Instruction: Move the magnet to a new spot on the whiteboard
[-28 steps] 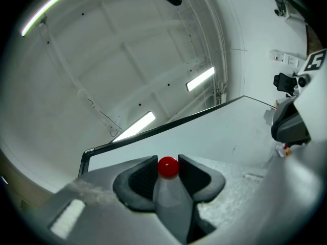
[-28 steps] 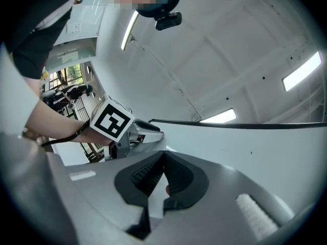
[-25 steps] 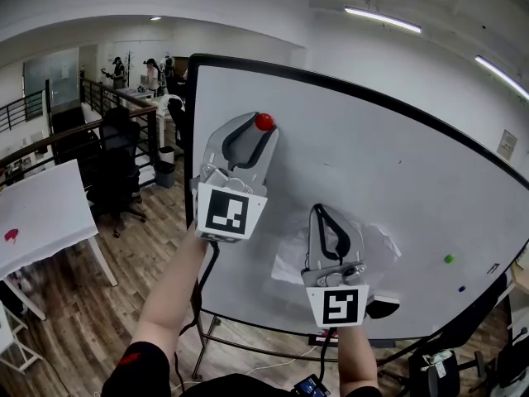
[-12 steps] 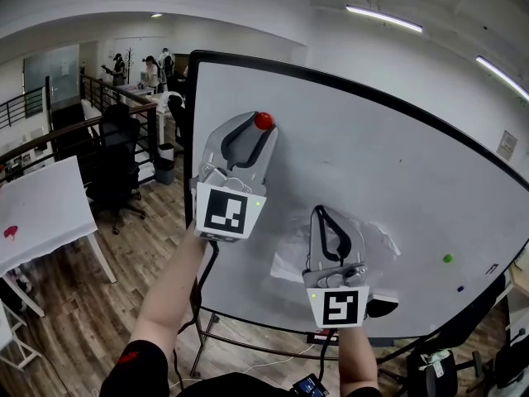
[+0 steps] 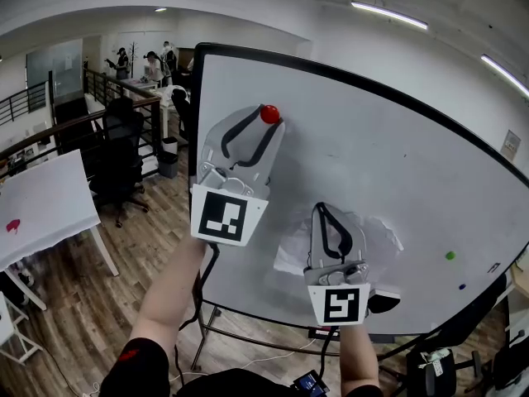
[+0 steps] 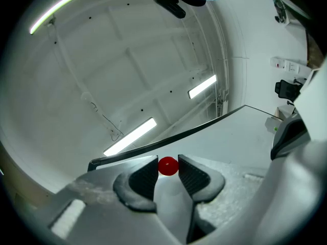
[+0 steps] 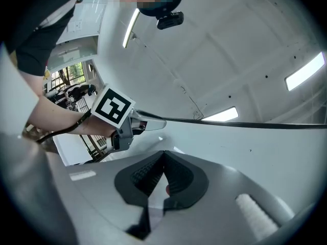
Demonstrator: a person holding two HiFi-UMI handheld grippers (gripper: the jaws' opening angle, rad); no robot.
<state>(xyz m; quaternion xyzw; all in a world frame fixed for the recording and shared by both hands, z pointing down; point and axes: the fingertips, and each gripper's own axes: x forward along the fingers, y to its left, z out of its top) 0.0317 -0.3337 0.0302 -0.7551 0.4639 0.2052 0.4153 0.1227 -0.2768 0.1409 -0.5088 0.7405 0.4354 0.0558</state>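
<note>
Magnet [image 5: 269,114] and left gripper [image 5: 264,121] sat slightly higher and further right in the head view than a second before. The whiteboard [image 5: 397,164] had shifted much the same way, so travel along it looked small. The red magnet lay near the board's upper left corner, pinched between the left gripper's ribbed pads [image 6: 146,175]; whether it touched the surface could not be told. Judgement: the carry had barely begun and a new spot was not yet reached. The right gripper [image 5: 323,210] hung lower on the board, jaws together, holding nothing. Only container seen: a floor bin [image 5: 169,164], contents hidden.
</note>
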